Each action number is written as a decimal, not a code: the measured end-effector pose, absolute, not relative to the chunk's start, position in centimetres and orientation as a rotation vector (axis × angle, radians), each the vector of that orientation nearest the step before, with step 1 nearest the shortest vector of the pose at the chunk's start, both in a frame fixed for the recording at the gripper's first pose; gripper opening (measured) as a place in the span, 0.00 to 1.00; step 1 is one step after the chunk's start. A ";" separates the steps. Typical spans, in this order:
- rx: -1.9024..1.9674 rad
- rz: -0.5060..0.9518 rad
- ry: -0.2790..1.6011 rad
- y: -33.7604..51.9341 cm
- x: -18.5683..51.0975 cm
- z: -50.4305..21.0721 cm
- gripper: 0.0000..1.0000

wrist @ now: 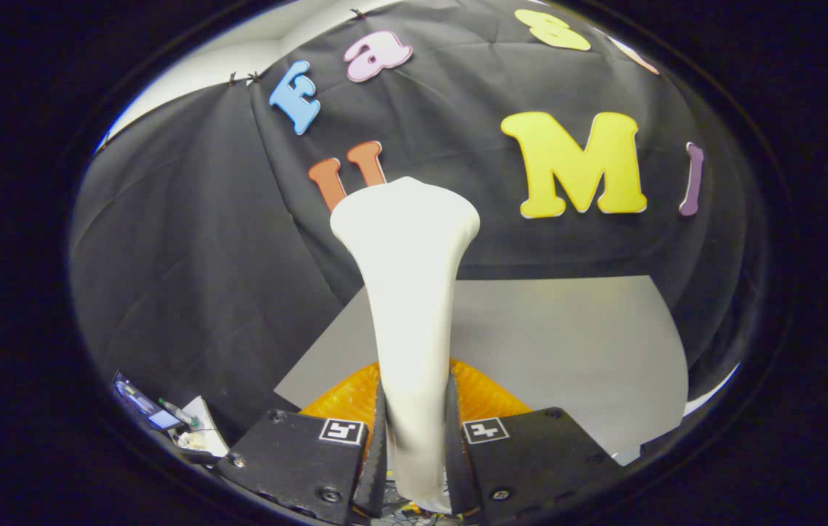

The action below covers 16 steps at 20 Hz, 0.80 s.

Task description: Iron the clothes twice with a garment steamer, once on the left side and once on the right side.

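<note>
A white garment steamer stands up between my fingers, its narrow handle clamped by both of them and its wide head flaring out well beyond them. My gripper is shut on that handle. Just beyond the fingertips, on either side of the handle, an orange garment lies on a grey table; most of the cloth is hidden behind the steamer and the fingers.
The black cloth wall of the booth rises behind the table and wraps round to the left. Down to the left of the fingers lie a small screen device, a pen and some white paper.
</note>
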<state>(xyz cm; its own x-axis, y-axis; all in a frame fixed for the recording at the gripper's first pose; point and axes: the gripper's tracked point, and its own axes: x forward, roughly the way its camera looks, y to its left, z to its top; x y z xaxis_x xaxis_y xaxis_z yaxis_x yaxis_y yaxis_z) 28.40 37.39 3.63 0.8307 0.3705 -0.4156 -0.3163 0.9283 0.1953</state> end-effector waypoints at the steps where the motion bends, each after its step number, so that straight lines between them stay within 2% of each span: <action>1: 0.127 0.363 0.442 36.7 27.5 4.3 0.36; 8: 0.246 0.374 0.381 30.8 20.3 6.9 0.36; 16: 0.343 0.202 0.275 17.8 13.2 9.4 0.36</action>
<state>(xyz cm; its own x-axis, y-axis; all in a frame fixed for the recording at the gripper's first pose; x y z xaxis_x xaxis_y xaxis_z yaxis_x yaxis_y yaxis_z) 13.24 17.81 9.44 0.9431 0.2399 -0.2302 -0.1476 0.9224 0.3568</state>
